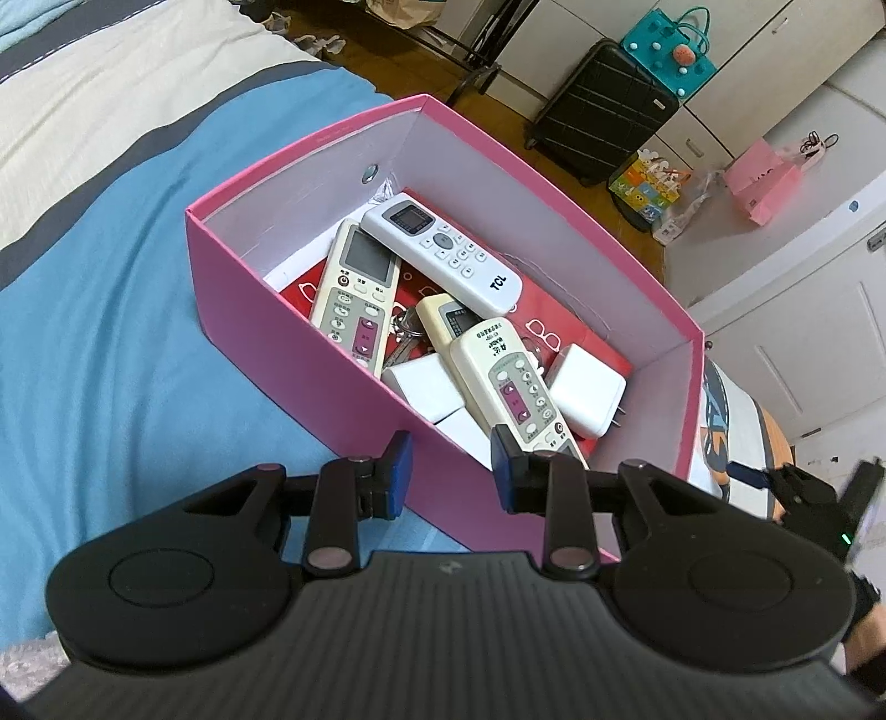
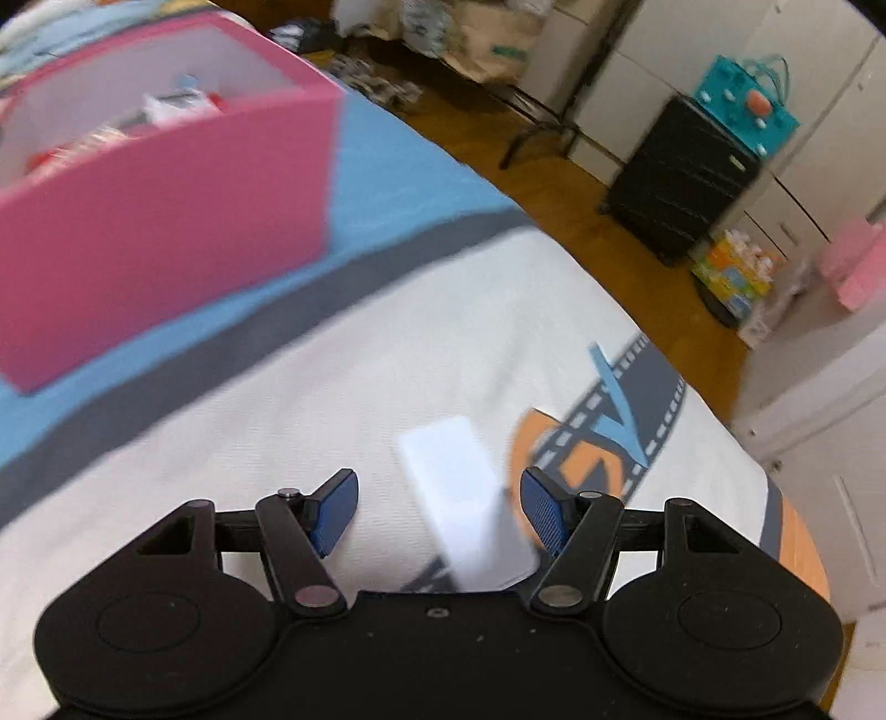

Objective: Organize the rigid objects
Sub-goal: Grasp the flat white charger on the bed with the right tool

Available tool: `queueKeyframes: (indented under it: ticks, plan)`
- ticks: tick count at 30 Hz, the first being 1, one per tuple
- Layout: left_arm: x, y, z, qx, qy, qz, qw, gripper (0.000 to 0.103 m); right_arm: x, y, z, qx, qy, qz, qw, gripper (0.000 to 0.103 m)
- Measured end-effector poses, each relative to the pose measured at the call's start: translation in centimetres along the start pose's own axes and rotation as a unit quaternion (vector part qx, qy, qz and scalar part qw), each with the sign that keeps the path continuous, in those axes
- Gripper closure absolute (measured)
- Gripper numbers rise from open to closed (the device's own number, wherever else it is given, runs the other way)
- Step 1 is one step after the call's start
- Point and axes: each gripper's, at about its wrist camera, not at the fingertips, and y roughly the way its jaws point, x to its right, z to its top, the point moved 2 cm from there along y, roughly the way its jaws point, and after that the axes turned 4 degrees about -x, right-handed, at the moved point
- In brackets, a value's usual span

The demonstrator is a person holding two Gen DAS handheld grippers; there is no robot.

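Note:
A pink box (image 1: 288, 310) stands on the bed. It holds a white TCL remote (image 1: 443, 243), two cream remotes (image 1: 357, 293) (image 1: 520, 387), white plug adapters (image 1: 587, 387) and keys (image 1: 407, 327). My left gripper (image 1: 451, 459) straddles the box's near wall, one finger outside and one inside, and is shut on that wall. In the blurred right wrist view a white rectangular block (image 2: 465, 498) lies on the bed cover. My right gripper (image 2: 437, 482) stands open around it. The block sits close to the right pad (image 2: 540, 515) and well clear of the left one.
The bed's edge runs just right of the block, with wooden floor (image 2: 554, 183) beyond. A black suitcase (image 1: 603, 111), a teal bag (image 1: 670, 50), a colourful carton (image 1: 645, 188) and white cupboards stand across the room. The pink box (image 2: 166, 221) sits up-left of the right gripper.

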Motion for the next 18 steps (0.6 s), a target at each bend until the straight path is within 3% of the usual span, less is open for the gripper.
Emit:
queueKeyframes:
  ticks: [2,7,13,15,18]
  plan:
    - [0.1,0.0,0.0,0.001,0.004,0.003,1.0,0.074,0.8,1.6,-0.2,-0.017,0.022,0.008,1.0,0.032]
    - [0.0,0.1,0.0,-0.003,0.006,-0.002,1.0,0.074,2.2,2.1,-1.5,0.004,0.127,0.041,0.991,0.031]
    - [-0.1,0.1,0.1,-0.003,0.007,-0.002,1.0,0.074,1.7,1.9,-2.8,0.032,0.159,0.053,0.985,0.033]
    - [-0.1,0.1,0.1,-0.003,0.007,-0.002,1.0,0.074,1.6,1.6,-2.8,0.035,0.166,0.057,0.984,0.049]
    - [-0.1,0.1,0.1,-0.003,0.007,-0.001,1.0,0.074,2.4,1.4,-2.5,0.041,0.221,0.074,0.972,0.056]
